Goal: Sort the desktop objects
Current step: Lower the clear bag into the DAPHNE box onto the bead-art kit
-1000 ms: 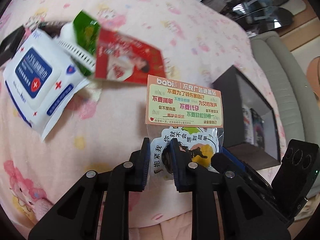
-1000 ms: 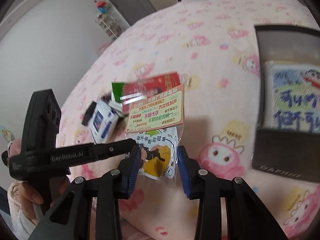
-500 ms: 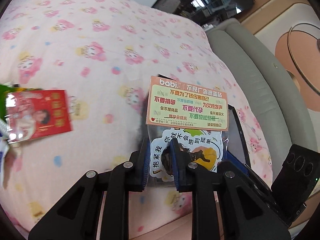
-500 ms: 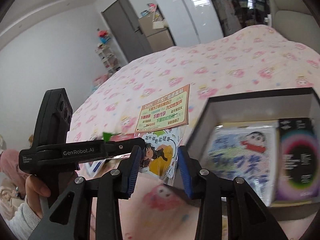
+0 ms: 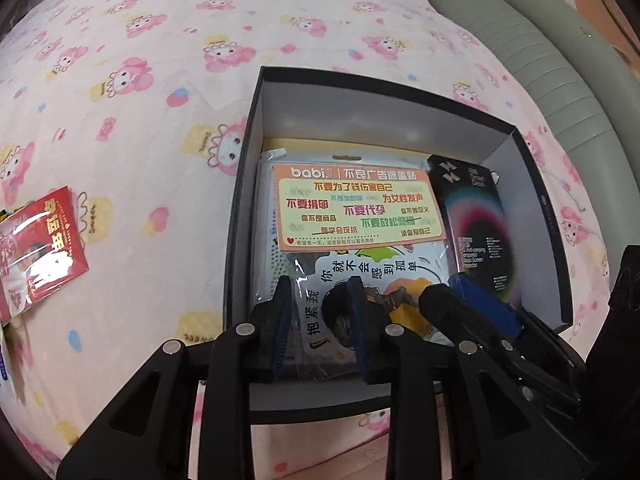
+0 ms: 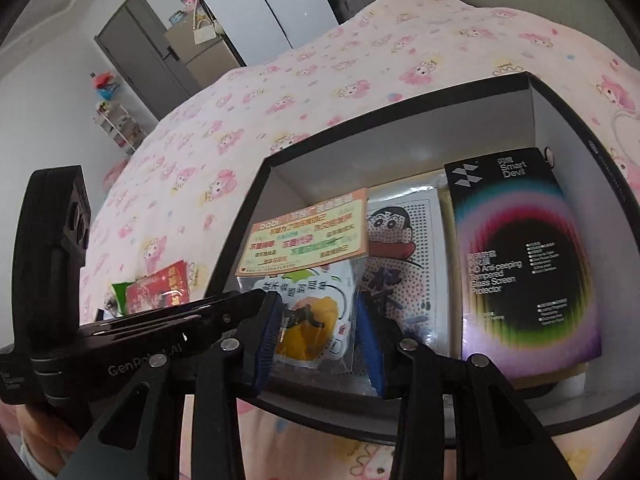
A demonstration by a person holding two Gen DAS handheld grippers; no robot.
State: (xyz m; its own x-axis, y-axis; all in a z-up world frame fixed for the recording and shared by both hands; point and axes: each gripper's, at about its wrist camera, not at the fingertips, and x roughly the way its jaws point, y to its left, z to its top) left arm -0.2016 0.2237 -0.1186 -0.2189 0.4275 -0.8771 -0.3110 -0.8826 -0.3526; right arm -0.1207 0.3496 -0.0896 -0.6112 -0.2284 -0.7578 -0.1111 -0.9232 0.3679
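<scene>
A sticker pack (image 5: 360,208) (image 6: 308,240) with an orange header card hangs inside the black box (image 5: 240,200) (image 6: 240,232), over a cartoon bead kit (image 6: 404,248). My left gripper (image 5: 318,320) straddles the pack's lower left corner. Its jaws are opening, and a gap shows beside the plastic. My right gripper (image 6: 318,332) is shut on the pack's lower part, its blue pads against both edges. In the left wrist view the right gripper's fingers (image 5: 460,300) reach in at the pack's lower right. A red packet (image 5: 40,248) (image 6: 160,292) lies on the blanket to the left.
A dark screen-protector carton (image 5: 476,220) (image 6: 528,256) lies in the right half of the box. A pink cartoon blanket (image 5: 160,80) covers the surface, with a grey-green sofa (image 5: 540,40) behind. A green packet (image 6: 118,292) sits beside the red one. A person's hand (image 6: 40,432) holds the left gripper.
Both grippers carried the sticker pack rightward from above the blanket to inside the black box. The left gripper's pads have spread apart. The wet wipes and green packet left the left wrist view.
</scene>
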